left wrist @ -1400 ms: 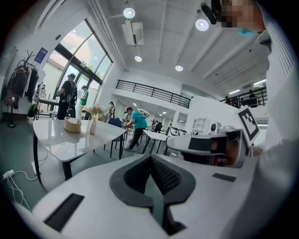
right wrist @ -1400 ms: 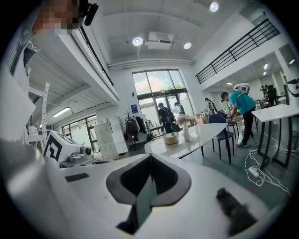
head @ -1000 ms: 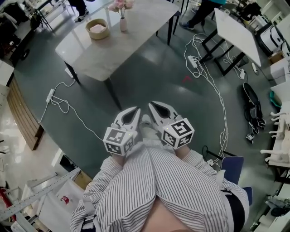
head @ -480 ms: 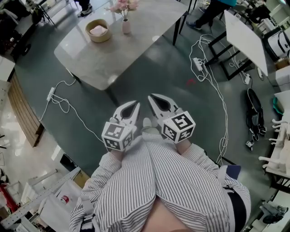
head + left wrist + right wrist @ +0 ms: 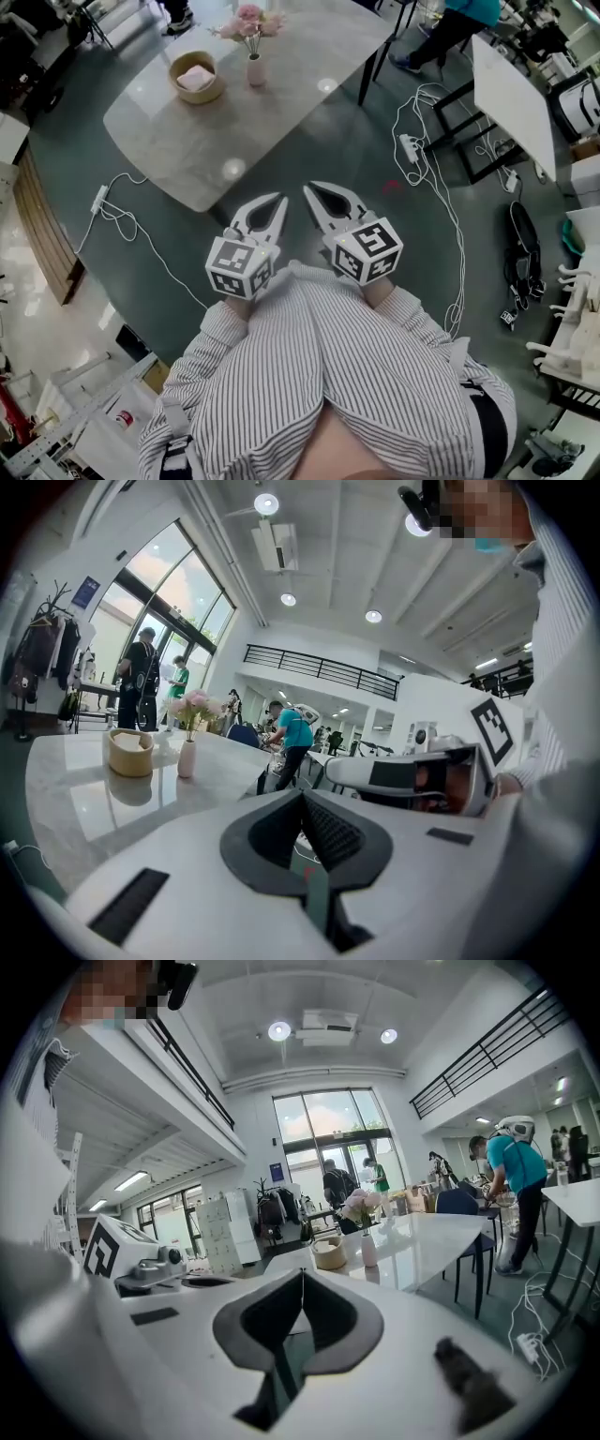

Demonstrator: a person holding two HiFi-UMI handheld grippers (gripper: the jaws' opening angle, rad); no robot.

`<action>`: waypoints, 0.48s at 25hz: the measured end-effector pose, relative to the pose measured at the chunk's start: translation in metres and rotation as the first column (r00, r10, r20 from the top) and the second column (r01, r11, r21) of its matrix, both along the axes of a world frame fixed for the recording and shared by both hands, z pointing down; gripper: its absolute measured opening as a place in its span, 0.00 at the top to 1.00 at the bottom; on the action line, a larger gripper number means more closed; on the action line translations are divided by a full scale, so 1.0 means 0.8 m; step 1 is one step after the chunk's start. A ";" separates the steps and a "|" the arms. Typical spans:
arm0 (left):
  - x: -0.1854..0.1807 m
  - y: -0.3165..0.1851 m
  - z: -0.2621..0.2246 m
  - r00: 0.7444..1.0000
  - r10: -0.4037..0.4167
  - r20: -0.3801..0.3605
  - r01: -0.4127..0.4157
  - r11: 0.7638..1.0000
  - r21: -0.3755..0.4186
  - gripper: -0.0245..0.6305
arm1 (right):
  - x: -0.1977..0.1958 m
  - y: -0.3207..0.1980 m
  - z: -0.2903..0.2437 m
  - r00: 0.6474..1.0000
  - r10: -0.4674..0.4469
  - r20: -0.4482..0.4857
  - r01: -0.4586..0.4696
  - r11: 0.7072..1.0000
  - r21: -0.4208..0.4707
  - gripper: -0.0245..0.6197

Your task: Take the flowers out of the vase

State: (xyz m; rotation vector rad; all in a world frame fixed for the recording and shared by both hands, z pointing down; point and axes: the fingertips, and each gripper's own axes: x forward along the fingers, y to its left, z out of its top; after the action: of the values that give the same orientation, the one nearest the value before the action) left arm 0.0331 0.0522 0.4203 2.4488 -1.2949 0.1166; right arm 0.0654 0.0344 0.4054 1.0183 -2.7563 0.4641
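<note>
A pale grey, glossy table [image 5: 187, 141] is standing on a dark floor [image 5: 319, 131] in a large open workroom. White cables [image 5: 441, 178] are trailing across the floor, a white table [image 5: 511, 89] is standing off to the right, and a person in a teal top [image 5: 469, 11] is standing beyond it. Toward the grey table's far end, the small pale vase [image 5: 256, 71] is standing upright with the pink flowers [image 5: 248, 19] in it, and a round tan bowl [image 5: 196, 77] is sitting just beside it on the left. The left gripper [image 5: 279, 197] and the right gripper [image 5: 307, 187] are pointing forward side by side in front of a striped shirt [image 5: 328, 375], over the floor just short of the table's near edge and well apart from the vase. Each is pressing its jaws together on nothing. Compared with a second ago, the table and vase are sitting lower and nearer in the head view, both grippers are closer to the table's edge, and their jaws are as tightly closed as before.
</note>
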 end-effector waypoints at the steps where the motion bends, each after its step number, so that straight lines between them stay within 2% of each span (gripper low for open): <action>1: 0.004 -0.010 0.000 1.000 0.003 0.000 -0.003 1.000 0.002 0.94 | 0.003 -0.008 0.002 1.000 -0.003 0.000 0.003 1.000 -0.001 0.94; 5: 0.017 -0.035 0.007 1.000 0.005 0.003 -0.005 1.000 -0.012 0.94 | 0.012 -0.031 0.012 1.000 -0.013 0.003 0.013 1.000 -0.024 0.94; 12: 0.018 -0.044 0.021 1.000 -0.017 -0.002 0.017 0.999 -0.050 0.94 | 0.012 -0.043 0.031 1.000 -0.027 0.006 0.027 0.997 -0.075 0.94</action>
State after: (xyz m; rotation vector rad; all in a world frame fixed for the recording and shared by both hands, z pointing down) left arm 0.0479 0.0169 0.4375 2.3941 -1.2961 0.1397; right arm 0.0752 0.0002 0.4298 0.9628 -2.7310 0.5627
